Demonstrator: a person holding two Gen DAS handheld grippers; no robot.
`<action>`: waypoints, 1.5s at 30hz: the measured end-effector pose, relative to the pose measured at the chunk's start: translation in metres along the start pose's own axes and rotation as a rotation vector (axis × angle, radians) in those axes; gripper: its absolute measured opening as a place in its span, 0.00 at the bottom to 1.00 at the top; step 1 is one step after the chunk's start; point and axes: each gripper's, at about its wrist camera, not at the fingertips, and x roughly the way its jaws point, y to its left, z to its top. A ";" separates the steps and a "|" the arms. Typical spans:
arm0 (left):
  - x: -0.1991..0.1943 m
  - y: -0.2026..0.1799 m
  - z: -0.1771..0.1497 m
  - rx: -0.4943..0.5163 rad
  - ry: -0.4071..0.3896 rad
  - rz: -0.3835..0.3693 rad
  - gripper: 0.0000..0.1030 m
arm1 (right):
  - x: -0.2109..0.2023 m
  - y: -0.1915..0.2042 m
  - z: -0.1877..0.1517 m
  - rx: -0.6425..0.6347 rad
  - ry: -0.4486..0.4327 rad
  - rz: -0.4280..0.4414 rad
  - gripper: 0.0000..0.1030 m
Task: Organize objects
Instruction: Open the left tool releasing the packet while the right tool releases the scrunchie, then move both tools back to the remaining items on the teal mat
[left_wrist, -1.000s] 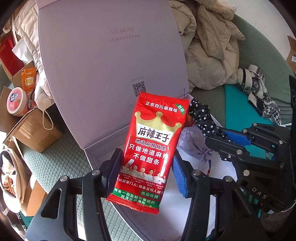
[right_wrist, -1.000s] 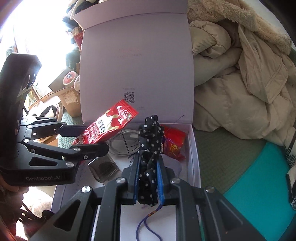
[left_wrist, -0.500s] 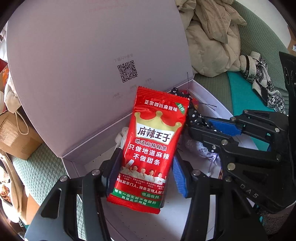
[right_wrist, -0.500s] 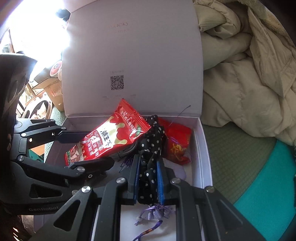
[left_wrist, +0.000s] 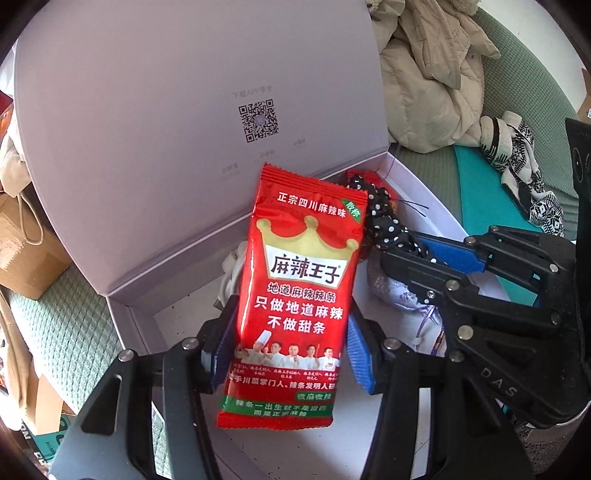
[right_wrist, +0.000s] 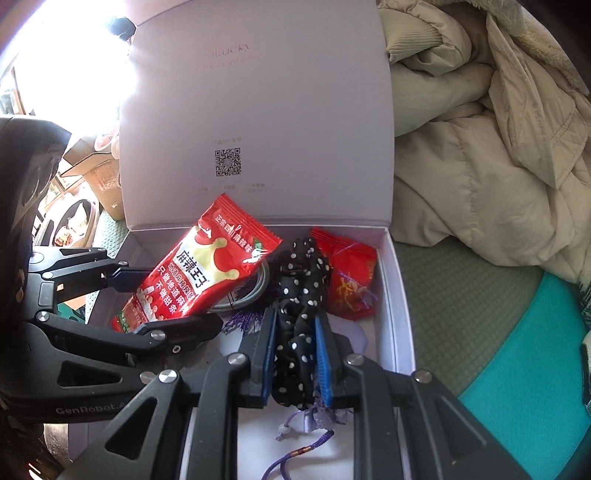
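My left gripper (left_wrist: 288, 339) is shut on a red snack packet (left_wrist: 299, 291) with a gold crown print and holds it over the open lilac gift box (left_wrist: 133, 317). The packet also shows in the right wrist view (right_wrist: 199, 273). My right gripper (right_wrist: 295, 354) is shut on a black polka-dot scrunchie (right_wrist: 301, 295) and holds it just above the box's floor, right of the packet. The scrunchie also shows in the left wrist view (left_wrist: 384, 225). The box's lid (right_wrist: 258, 110) stands upright behind both.
In the box lie a small red sachet (right_wrist: 351, 280), a grey ring (right_wrist: 251, 295) and a purple corded pouch (right_wrist: 317, 417). A beige coat (right_wrist: 480, 129) is heaped to the right on the green sofa (right_wrist: 454, 306). Cardboard boxes (left_wrist: 22, 251) stand at the left.
Both grippers have moved forward and lower into the box, carrying the packet and the scrunchie. The lid now fills more of each view.
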 end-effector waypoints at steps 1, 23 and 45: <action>-0.002 -0.001 0.000 -0.002 -0.005 0.003 0.49 | -0.002 0.000 0.000 -0.002 -0.002 -0.009 0.24; -0.099 0.002 0.000 -0.018 -0.113 0.086 0.52 | -0.076 0.003 0.011 -0.003 -0.122 -0.053 0.36; -0.235 -0.037 -0.033 -0.001 -0.266 0.088 0.53 | -0.191 0.032 -0.011 -0.027 -0.270 -0.106 0.36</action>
